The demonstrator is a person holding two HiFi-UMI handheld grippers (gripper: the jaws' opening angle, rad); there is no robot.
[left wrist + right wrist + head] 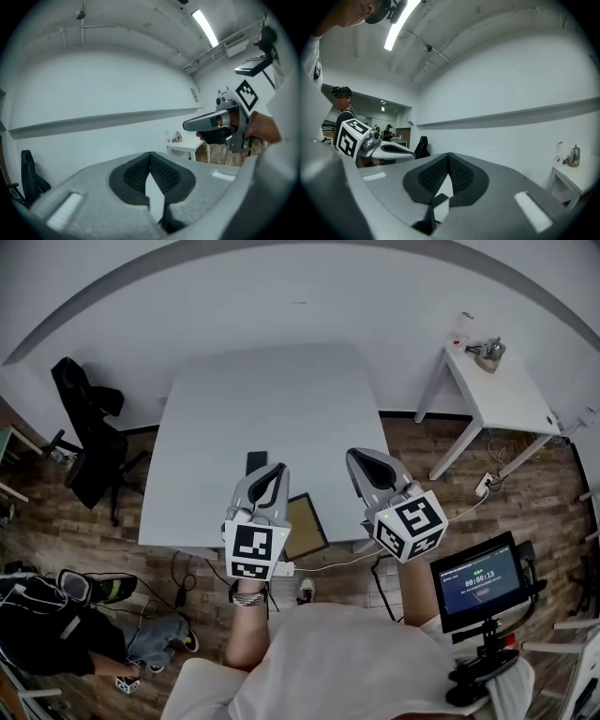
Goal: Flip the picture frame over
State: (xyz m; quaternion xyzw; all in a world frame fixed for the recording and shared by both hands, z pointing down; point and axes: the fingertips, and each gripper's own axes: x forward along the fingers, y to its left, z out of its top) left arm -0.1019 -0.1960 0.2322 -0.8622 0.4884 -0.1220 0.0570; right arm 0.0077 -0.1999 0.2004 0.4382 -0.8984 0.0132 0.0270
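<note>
The picture frame [305,524], dark-edged with a tan panel facing up, lies flat at the near edge of the grey table [281,399], between my two grippers. My left gripper [278,469] hangs above the table just left of the frame, shut and holding nothing. My right gripper [356,456] hovers to the frame's right, also shut and holding nothing. Both point level toward the far wall. In the left gripper view my left gripper [150,154] has its pads meeting, with the right gripper [220,124] beside it. The right gripper view shows my right gripper [448,154] the same way. Neither gripper view shows the frame.
A small black flat object [256,462] lies on the table behind the left gripper. A black chair [89,437] stands at the left. A white side table [502,399] with a metal kettle [488,352] stands at the right. A screen on a stand [478,579] is near right.
</note>
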